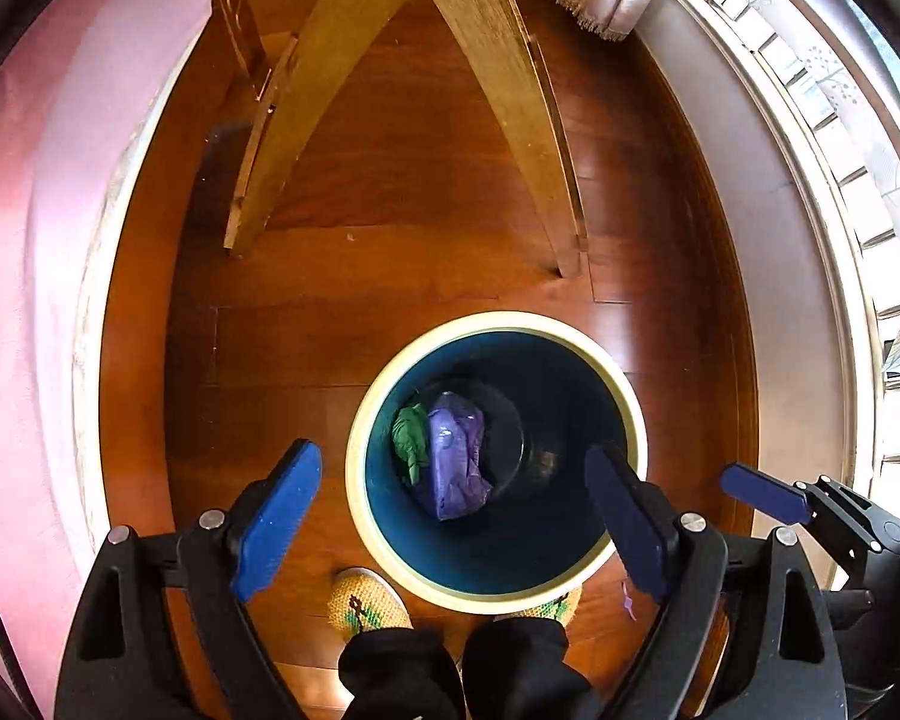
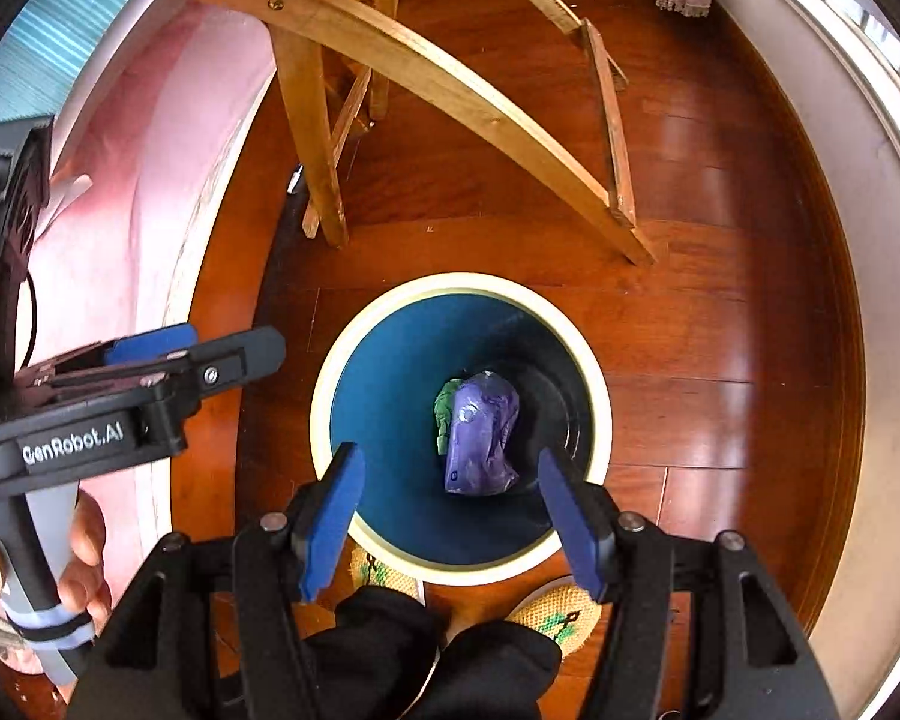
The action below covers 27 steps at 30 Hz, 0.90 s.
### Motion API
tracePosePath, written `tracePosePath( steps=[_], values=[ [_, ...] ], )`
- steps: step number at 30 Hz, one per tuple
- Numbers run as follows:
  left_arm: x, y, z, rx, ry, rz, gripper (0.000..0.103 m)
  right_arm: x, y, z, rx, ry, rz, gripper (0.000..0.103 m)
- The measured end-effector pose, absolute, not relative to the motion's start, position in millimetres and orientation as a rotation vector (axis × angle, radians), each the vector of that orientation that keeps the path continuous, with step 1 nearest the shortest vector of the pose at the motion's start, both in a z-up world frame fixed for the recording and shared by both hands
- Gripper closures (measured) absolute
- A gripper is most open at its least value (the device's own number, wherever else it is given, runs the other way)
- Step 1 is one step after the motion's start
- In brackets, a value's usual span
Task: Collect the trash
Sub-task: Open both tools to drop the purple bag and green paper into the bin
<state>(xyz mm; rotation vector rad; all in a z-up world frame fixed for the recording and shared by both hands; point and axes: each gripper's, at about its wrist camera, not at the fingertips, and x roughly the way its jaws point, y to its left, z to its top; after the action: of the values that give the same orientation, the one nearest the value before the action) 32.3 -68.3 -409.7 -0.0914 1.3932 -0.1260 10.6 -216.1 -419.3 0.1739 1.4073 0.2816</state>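
A round bin with a cream rim and dark blue inside stands on the wooden floor; it also shows in the right wrist view. At its bottom lie a crumpled purple bag and a green scrap. My left gripper is open and empty above the bin. My right gripper is open and empty above the bin too. The right gripper also shows at the right edge of the left wrist view, and the left gripper at the left of the right wrist view.
Wooden chair legs stand on the floor beyond the bin. A pink cloth-covered surface is on the left, a wall and window on the right. The person's slippers are beside the bin.
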Motion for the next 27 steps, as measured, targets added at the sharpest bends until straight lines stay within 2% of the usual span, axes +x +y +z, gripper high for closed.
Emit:
tracePosePath(
  steps=[8, 13, 20, 27],
  values=[
    [27.4, -48.6, -409.8, -0.083, 1.362, -0.124, 0.015, 5.9, -215.7, -407.3, 0.197, 1.379, 0.249, 0.042],
    [20.5, -44.6, -389.0, -0.069, 1.361, -0.111, 0.015, 0.6, -220.8, -388.4, 0.234, 1.366, 0.227, 0.042],
    [8.4, -43.7, -330.9, -0.062, 1.348, -0.101, 0.015, -10.3, -228.2, -330.5, 0.284, 1.318, 0.202, 0.042],
    [-3.6, -45.9, -246.2, -0.036, 1.303, -0.110, 0.015, -16.2, -227.9, -250.7, 0.277, 1.261, 0.242, 0.042]
  ],
)
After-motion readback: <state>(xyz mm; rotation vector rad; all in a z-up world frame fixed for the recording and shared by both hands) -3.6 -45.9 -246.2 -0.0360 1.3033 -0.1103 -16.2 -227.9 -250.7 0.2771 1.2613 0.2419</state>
